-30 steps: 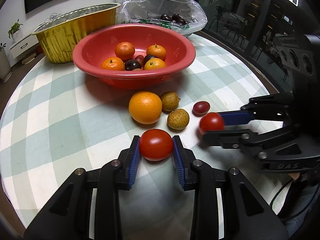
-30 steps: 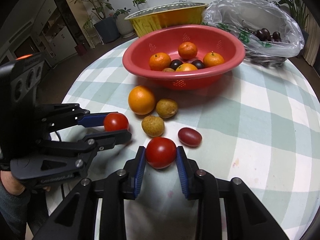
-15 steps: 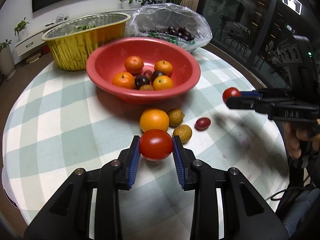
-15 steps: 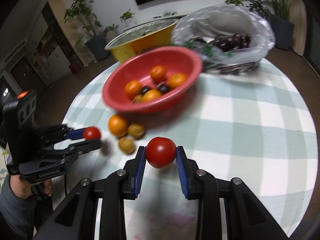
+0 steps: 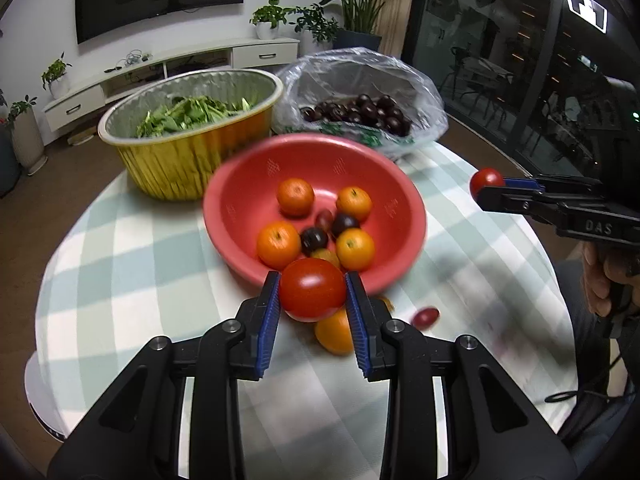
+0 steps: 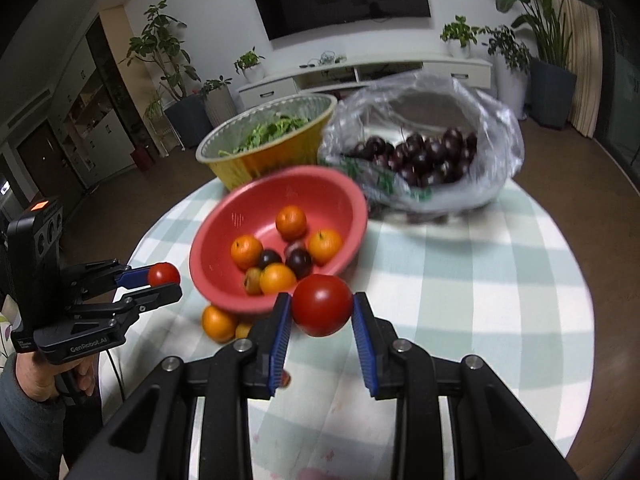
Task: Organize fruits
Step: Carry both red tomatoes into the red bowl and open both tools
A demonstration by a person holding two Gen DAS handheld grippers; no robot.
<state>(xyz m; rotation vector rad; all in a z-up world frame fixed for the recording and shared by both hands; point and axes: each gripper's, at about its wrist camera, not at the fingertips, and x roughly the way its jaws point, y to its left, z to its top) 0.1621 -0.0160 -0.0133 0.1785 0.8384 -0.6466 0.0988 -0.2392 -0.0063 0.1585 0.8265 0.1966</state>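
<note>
The round tabletop [image 5: 120,248], covered in a pale green and white checked cloth, carries everything. At its far side sits a clear plastic bag [image 5: 416,92] holding a heap of dark cherries or plums [image 6: 424,156], and beside it a gold foil basin [image 5: 180,160] of leafy greens [image 5: 192,112]. In front of these stands the red bowl [image 5: 248,216], which contains four small oranges [image 5: 279,244] and a few dark plums [image 5: 314,240], with one brownish fruit at the near edge of the pile.

On the cloth just in front of the bowl lie a larger orange [image 5: 334,334], a brownish fruit [image 6: 243,330] touching it, mostly hidden, and a small dark red oval tomato [image 5: 426,317] a little apart to the right in the left wrist view.

The left gripper [image 5: 312,312] is held above the tabletop, in front of the bowl's near rim, its blue-padded fingers [image 5: 269,320] closed narrowly on a round red tomato [image 5: 313,289], pads pressing both its sides. The same gripper appears in the right wrist view at the left, carried by a hand [image 6: 44,380] in a grey sleeve.

The right gripper [image 6: 322,328] is likewise raised off the cloth, near the bowl's right side, its fingers [image 6: 365,344] clamped on a second red tomato [image 6: 322,305]. In the left wrist view that tomato [image 5: 487,181] shows at the tip of the gripper at the right edge, held by a hand [image 5: 604,280].
</note>
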